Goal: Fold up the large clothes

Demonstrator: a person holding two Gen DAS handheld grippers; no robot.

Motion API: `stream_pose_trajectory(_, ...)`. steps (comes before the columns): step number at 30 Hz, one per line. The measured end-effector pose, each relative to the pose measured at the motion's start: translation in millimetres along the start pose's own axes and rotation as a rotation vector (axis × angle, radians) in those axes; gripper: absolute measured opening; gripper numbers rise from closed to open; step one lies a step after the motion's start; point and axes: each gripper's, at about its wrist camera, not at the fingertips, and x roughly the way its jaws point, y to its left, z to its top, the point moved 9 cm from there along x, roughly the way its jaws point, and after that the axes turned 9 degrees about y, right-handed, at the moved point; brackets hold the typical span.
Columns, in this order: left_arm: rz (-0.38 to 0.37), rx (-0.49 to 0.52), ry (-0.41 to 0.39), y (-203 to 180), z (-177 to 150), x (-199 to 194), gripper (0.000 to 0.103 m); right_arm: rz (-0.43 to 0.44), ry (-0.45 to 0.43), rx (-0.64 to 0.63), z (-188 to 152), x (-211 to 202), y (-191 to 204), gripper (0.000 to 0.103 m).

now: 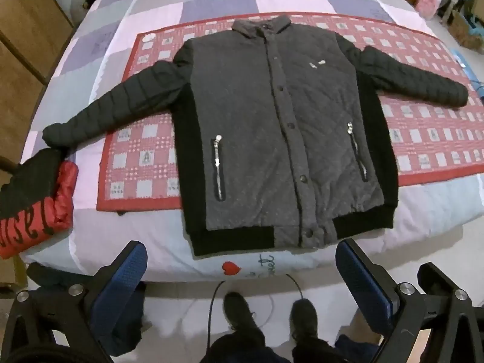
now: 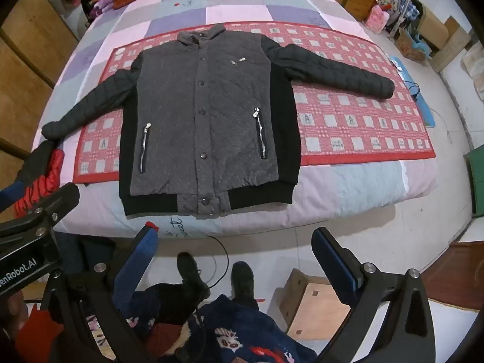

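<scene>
A grey quilted jacket (image 1: pixel 272 127) with black sleeves and black hem lies flat and face up on the bed, buttoned, both sleeves spread out sideways; it also shows in the right wrist view (image 2: pixel 202 115). My left gripper (image 1: pixel 242 272) is open and empty, held above the floor in front of the bed's near edge, short of the jacket's hem. My right gripper (image 2: pixel 234 251) is open and empty too, likewise back from the hem. The left gripper's body (image 2: pixel 33 236) shows at the left of the right wrist view.
The jacket lies on a red checked mat (image 1: pixel 423 127) over a patchwork bedspread (image 1: pixel 211 0). A folded red and black garment (image 1: pixel 33 202) sits at the bed's left corner. A cable (image 1: pixel 217 302) and the person's feet are on the floor; a wooden stool (image 2: pixel 317 305) stands at right.
</scene>
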Motion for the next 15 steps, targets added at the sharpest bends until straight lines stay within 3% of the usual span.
stream_pose_trajectory(15, -0.027, -0.023, -0.012, -9.0, -20.8, -9.8, 0.103, -0.001, -0.01, -0.001, -16.2, -6.0, -4.2, 0.103)
